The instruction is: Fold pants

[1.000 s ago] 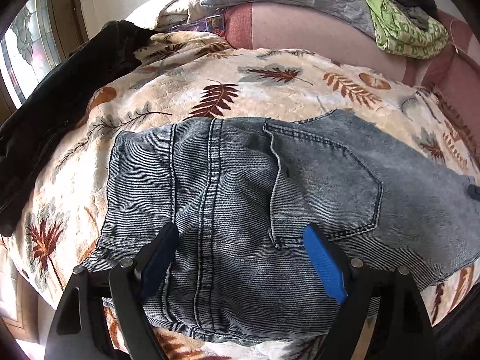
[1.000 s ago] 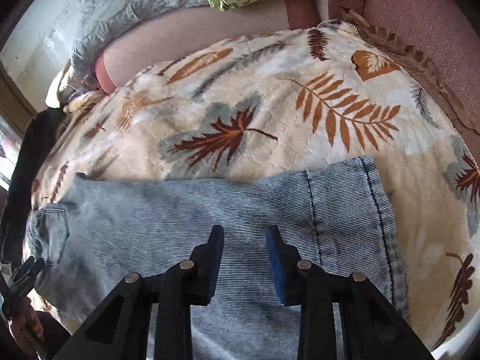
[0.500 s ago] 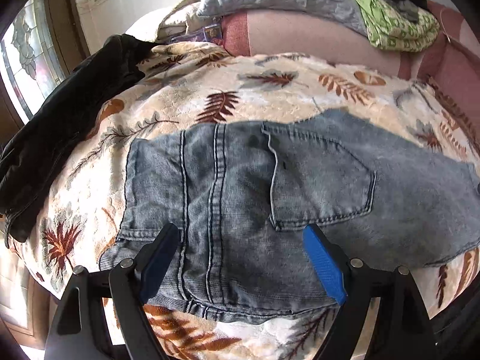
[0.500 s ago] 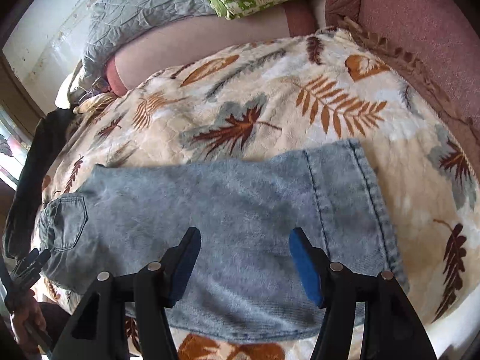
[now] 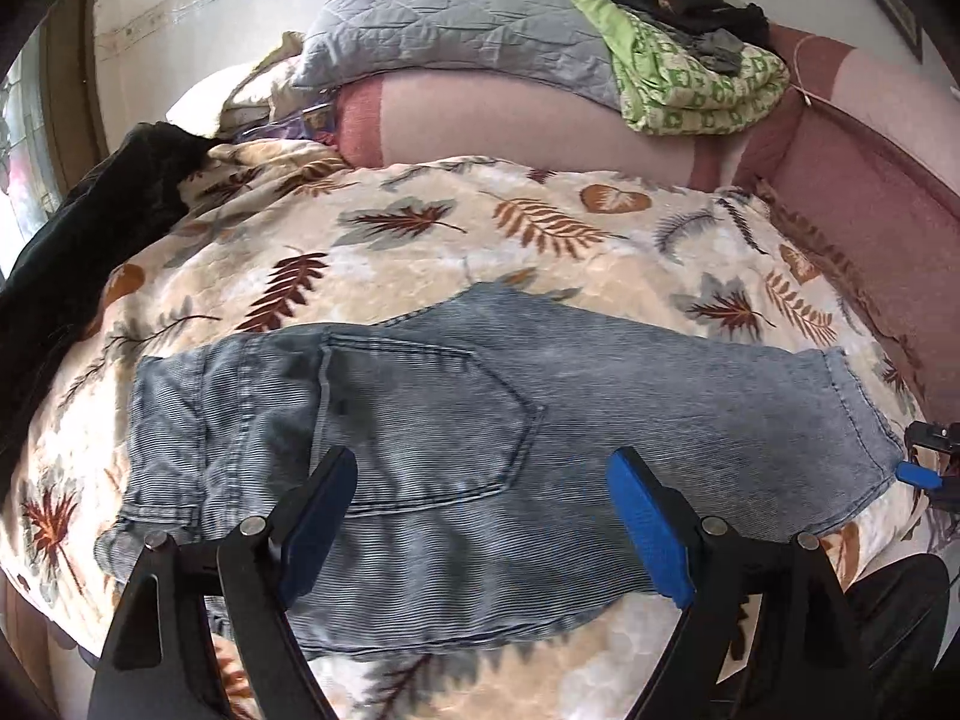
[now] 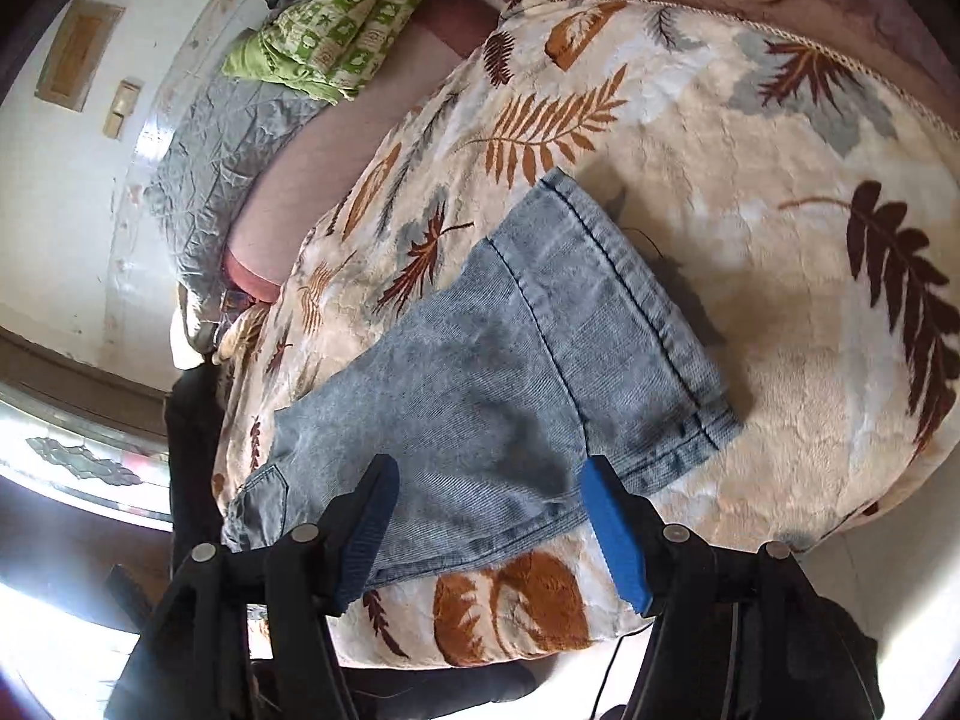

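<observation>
Light blue denim pants (image 5: pixel 456 420) lie flat on a leaf-print blanket (image 5: pixel 420 240), folded lengthwise, back pocket up, waistband at the left and hem at the right. My left gripper (image 5: pixel 480 516) is open and empty, raised above the pocket area. My right gripper (image 6: pixel 489 528) is open and empty, raised above the leg near the hem (image 6: pixel 630 324). The right gripper's tip also shows at the right edge of the left wrist view (image 5: pixel 924 468).
A black garment (image 5: pixel 78 252) lies along the blanket's left edge. A grey pillow (image 5: pixel 456 18), a green patterned cloth (image 5: pixel 690 84) and dark clothes sit on the pink sofa back (image 5: pixel 510 132). The blanket's front edge drops off just below the pants.
Both grippers have pulled back and up from the pants. The right gripper has opened wide and tilted, letting go of the leg. The pants stay flat.
</observation>
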`<state>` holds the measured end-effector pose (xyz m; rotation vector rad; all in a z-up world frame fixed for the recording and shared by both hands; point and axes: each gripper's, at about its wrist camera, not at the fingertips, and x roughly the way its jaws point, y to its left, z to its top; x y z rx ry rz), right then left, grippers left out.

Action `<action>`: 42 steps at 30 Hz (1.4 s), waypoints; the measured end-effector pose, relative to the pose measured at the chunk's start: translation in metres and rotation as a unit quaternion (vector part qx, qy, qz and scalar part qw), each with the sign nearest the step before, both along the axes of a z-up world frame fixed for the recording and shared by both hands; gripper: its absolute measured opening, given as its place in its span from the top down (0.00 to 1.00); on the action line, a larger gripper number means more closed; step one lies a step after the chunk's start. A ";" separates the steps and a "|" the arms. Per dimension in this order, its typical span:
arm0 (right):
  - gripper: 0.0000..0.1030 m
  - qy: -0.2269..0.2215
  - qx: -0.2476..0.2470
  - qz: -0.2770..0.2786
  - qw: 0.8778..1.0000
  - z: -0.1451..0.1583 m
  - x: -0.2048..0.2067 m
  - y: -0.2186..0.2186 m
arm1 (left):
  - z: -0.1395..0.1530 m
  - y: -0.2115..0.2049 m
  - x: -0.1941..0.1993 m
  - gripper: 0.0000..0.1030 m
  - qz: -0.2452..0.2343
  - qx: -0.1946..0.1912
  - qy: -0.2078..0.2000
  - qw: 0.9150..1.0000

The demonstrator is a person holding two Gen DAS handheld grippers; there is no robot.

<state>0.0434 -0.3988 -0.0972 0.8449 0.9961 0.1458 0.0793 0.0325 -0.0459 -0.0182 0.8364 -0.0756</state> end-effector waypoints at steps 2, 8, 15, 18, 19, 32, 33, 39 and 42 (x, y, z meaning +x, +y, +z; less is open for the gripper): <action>0.35 -0.014 0.023 0.012 1.000 -0.002 0.004 0.003 | -0.005 -0.023 0.004 0.16 -0.011 0.003 0.006 1.000; 0.37 0.036 0.017 0.024 0.999 -0.038 0.035 0.017 | -0.073 -0.072 0.029 0.16 -0.036 0.069 0.127 0.989; 0.38 -0.017 -0.021 0.055 0.998 -0.002 0.028 0.038 | -0.028 -0.045 0.004 0.15 -0.034 0.028 0.035 0.998; 0.28 -0.027 -0.015 0.078 0.996 -0.004 0.031 0.053 | -0.028 -0.018 0.000 0.15 -0.005 -0.004 0.034 0.999; 0.24 -0.006 -0.021 0.078 0.997 -0.017 0.036 0.056 | -0.041 -0.014 0.006 0.15 -0.004 0.002 0.062 0.998; 0.25 0.000 -0.017 -0.062 0.998 0.002 -0.013 -0.019 | -0.021 -0.060 0.013 0.15 -0.064 -0.026 0.041 0.997; 0.25 0.008 -0.002 -0.075 0.997 -0.006 -0.017 -0.029 | -0.021 -0.067 0.015 0.15 -0.068 -0.034 0.042 0.996; 0.25 0.021 0.059 -0.106 0.992 -0.043 -0.014 -0.057 | -0.024 -0.108 0.028 0.15 -0.086 -0.060 0.053 0.993; 0.25 0.038 0.074 -0.115 0.990 -0.053 -0.008 -0.061 | -0.023 -0.122 0.037 0.15 -0.083 -0.071 0.050 0.993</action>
